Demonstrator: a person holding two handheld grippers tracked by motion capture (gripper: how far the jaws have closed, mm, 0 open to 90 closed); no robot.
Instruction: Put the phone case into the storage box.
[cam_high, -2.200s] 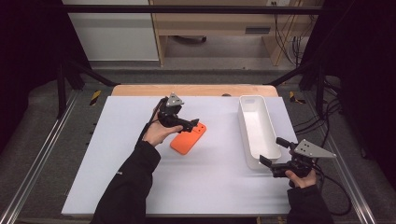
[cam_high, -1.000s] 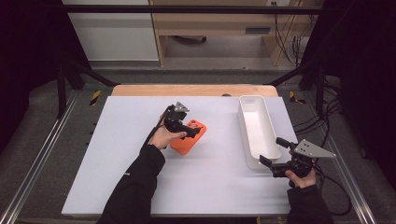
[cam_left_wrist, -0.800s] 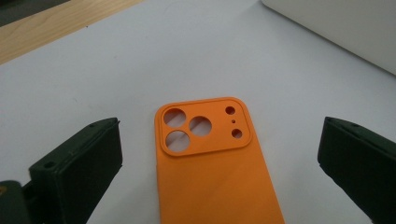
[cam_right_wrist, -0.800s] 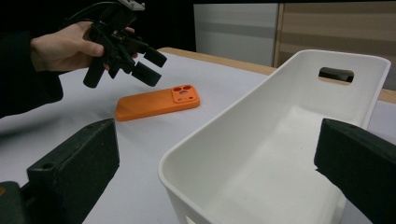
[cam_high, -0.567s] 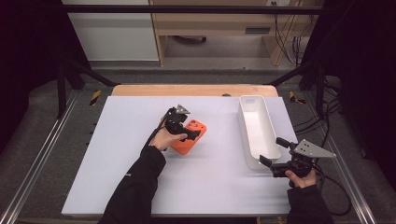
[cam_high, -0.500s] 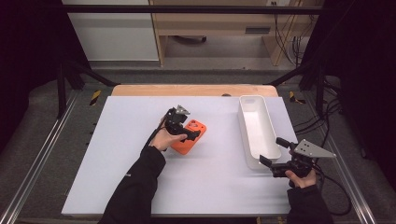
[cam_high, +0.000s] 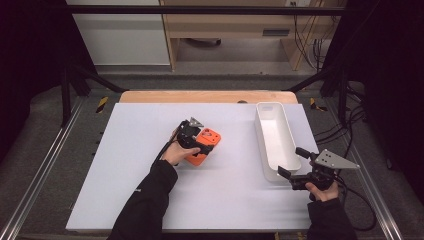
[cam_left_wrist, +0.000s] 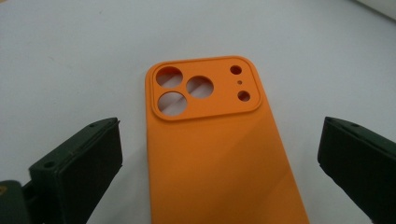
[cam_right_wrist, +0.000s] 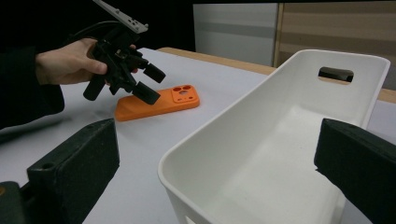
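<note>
While one orange phone case (cam_left_wrist: 219, 154) lies flat on the white tabletop (cam_high: 150, 150) near its middle, back side up, the left tongs (cam_high: 196, 145) hover just above it with their jaws spread wide, one on each side of the case and gripping nothing. Its raised camera panel has three large round holes and three much smaller ones (counted in the left gripper view). To the right of the case, well apart from it, stands one long white bin (cam_high: 275, 137) with a slot handle in its far end wall; nothing lies inside the part that shows. Just beside the bin's near end, the right tongs (cam_high: 295, 167) are held low, jaws wide apart, holding nothing.
</note>
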